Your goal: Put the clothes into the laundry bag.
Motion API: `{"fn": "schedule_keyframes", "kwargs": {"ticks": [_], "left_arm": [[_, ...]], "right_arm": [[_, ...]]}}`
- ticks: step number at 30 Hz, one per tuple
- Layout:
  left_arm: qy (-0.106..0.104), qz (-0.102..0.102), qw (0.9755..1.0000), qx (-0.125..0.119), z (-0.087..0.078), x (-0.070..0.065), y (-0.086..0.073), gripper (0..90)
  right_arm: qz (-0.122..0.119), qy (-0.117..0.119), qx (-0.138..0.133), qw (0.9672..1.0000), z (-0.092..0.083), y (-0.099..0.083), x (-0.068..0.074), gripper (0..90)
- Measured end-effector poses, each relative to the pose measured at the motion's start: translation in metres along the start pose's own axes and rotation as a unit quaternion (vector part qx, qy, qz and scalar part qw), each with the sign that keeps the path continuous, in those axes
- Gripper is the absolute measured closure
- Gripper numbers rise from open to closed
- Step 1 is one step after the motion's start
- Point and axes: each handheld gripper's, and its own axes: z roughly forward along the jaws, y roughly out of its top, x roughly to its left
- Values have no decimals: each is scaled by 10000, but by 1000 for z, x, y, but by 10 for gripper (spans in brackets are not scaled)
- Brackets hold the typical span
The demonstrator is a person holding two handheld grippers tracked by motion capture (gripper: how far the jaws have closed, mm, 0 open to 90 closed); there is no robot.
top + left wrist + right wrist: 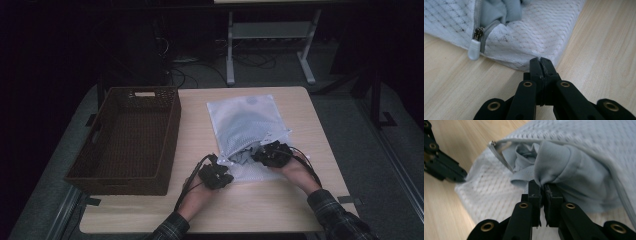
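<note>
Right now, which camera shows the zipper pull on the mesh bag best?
The left gripper view: the zipper pull is close and sharp on the mesh bag. The right gripper view shows the open zipper track, the high view just the bag.

High view sat above the person's side, looking forward and down over the table [280, 200]. Gripper views rode close, looking along their jaws. All three shared the mesh bag [245, 120] [539, 32] [584, 135].

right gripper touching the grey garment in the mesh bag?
Touching. Right gripper view: the right gripper has its jaws pinched on a fold of the grey garment.
</note>
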Motion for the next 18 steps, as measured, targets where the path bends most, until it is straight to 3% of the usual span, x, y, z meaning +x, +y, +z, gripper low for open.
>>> {"fn": "schedule_keyframes", "kwargs": {"ticks": [8, 11, 15, 18], "left_arm": [[-59, -1, 10000, 3, 1, 0, 1, 899], [-134, 11, 9999, 33, 1, 0, 1, 900], [-250, 16, 9996, 99, -1, -1, 0, 900], [-324, 11, 9994, 122, -4, -3, -3, 900]], "right_arm": [[-162, 72, -52, 9998, 20, 22, 16, 837], [-244, -109, -38, 9996, 30, 26, 20, 838], [-261, -576, -82, 9980, 44, 30, 18, 842], [-94, -780, -201, 9967, 51, 31, 12, 847]]}}
